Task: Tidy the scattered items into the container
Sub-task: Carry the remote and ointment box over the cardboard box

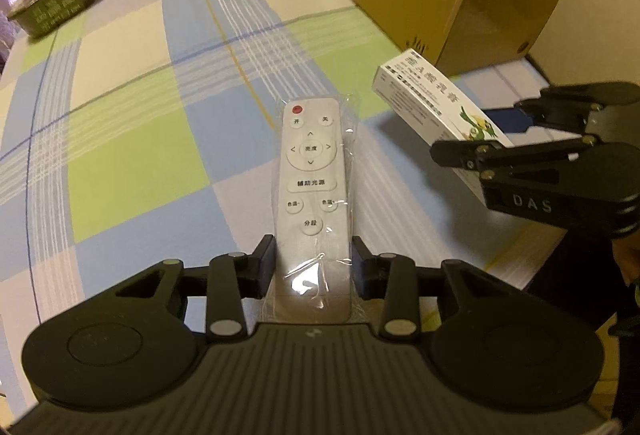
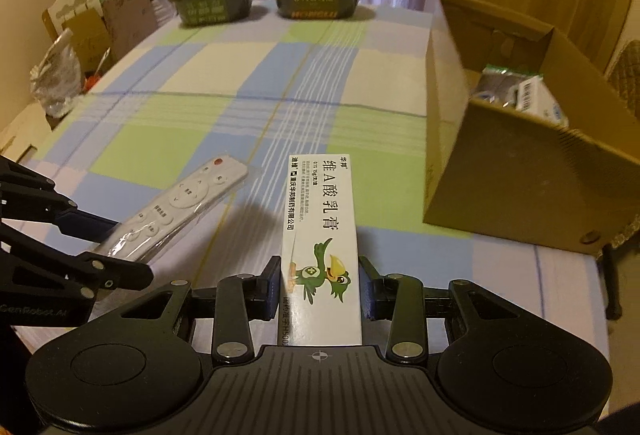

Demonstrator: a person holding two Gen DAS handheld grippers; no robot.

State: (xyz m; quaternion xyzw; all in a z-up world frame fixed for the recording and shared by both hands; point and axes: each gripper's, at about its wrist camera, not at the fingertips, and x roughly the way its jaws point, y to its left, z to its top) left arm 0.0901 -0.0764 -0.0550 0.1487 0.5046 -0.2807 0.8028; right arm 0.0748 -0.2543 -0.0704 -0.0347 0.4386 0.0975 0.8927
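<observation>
Box (image 2: 520, 139) contents: right wrist only.

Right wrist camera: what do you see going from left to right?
Left gripper → remote → ointment box held by the right gripper → cardboard box.

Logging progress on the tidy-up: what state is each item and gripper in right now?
Left gripper: shut on remote.
Remote: bagged, held above table.
Right gripper: shut on ointment box.
Ointment box: closed, held.
Cardboard box: open, partly filled.
Two food trays: sealed, on table.
</observation>
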